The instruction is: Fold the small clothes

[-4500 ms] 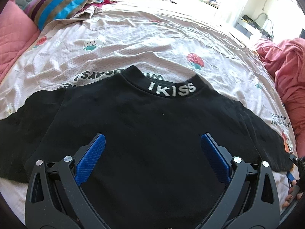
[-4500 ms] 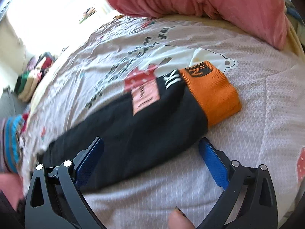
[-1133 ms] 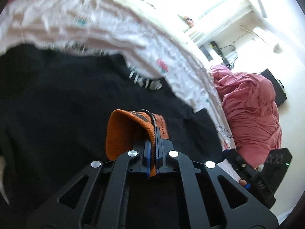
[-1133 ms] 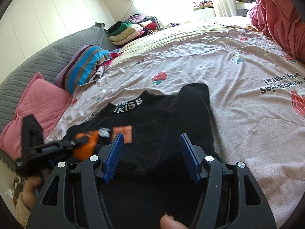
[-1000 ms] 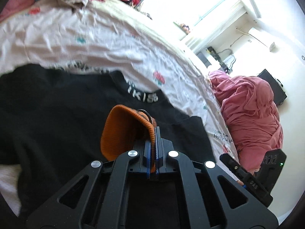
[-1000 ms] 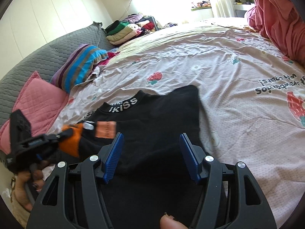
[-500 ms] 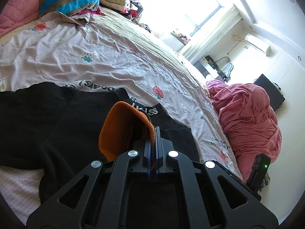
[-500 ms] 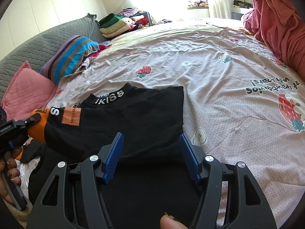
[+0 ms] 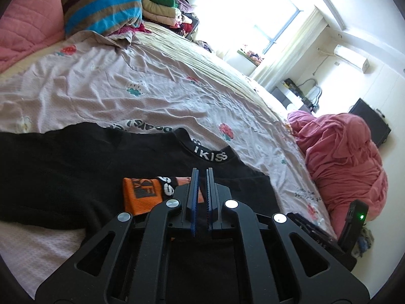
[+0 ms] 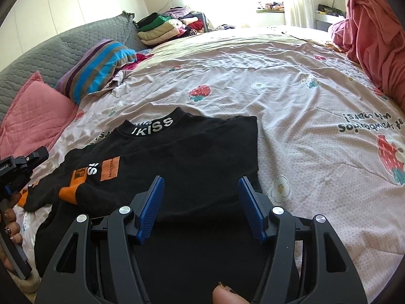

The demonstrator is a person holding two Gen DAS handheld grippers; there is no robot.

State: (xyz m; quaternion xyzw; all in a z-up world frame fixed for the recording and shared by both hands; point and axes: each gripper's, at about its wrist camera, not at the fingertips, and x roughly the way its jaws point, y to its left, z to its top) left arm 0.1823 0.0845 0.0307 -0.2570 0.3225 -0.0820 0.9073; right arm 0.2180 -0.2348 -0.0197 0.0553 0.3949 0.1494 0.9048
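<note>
Black knit sweater [image 10: 192,157] is lying with its orange-cuffed right sleeve [image 9: 141,197] folded across; left gripper [image 9: 201,174] is sitting nearly closed, empty, right gripper [image 10: 200,195] gaping; flattening that sleeve squarely seems wise.

The bed [image 10: 291,76] lies open across its middle and toward the far edge, past the shirt [image 10: 197,157]. Along the head edge a pink cushion [image 10: 33,111], a striped pillow [image 10: 101,65] and a clothes stack [image 10: 162,29] block the way. At the opposite edge a pink blanket heap [image 10: 374,33] rises. The left claw [image 10: 15,174] sits beside the folded sleeve [image 10: 83,179], near the head edge.
</note>
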